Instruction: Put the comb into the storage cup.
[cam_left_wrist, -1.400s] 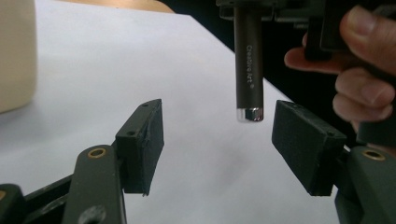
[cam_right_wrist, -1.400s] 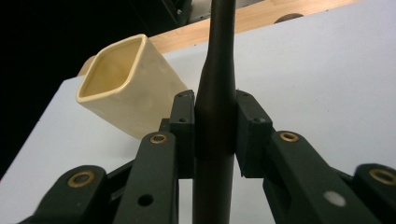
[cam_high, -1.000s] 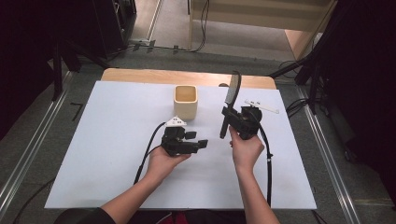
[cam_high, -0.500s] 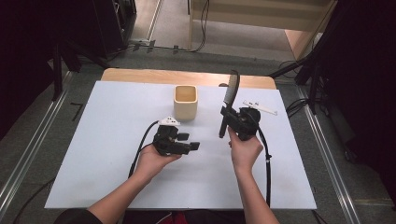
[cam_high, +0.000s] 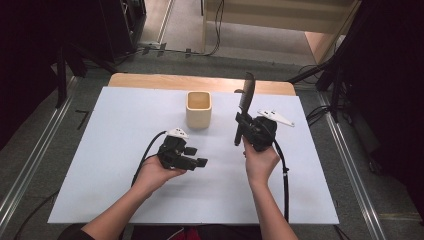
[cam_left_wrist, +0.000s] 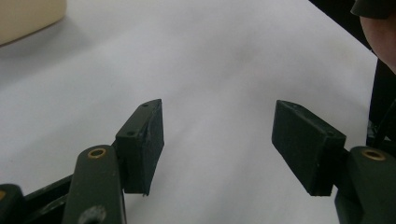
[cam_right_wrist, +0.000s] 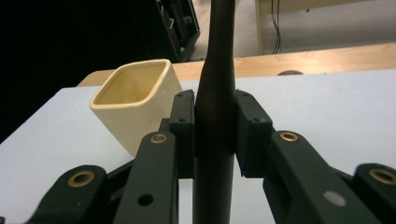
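room: dark around the desk, a grey floor with metal rails on both sides, cables and a pale wooden bench past the far edge.
desk: wide white-topped desk (cam_high: 110, 150) with a bare wooden strip along its far edge; most of the white top lies bare.
change: the left hand-held gripper (cam_high: 192, 156) has slid back from the desk's middle toward the near-left since a second ago; the right one has kept its place.
meaning: i judge the left hand is clearing out of the way, leaving the placing to the right.
cup: cream square ceramic cup (cam_high: 199, 109), upright, open top, near the middle of the far edge; in the right gripper view (cam_right_wrist: 135, 105) it stands just left of the jaws.
left hand-held gripper: jaws spread wide, nothing between them, white top beneath (cam_left_wrist: 217, 144).
right hand-held gripper: (cam_high: 239, 129) clamped tight on the utensil's handle, right of the cup.
utensil: long black plastic utensil (cam_high: 246, 97), held upright above the desk, not touching the cup; its handle (cam_right_wrist: 215, 116) runs between the pads.
next: probably lower it into the cup.
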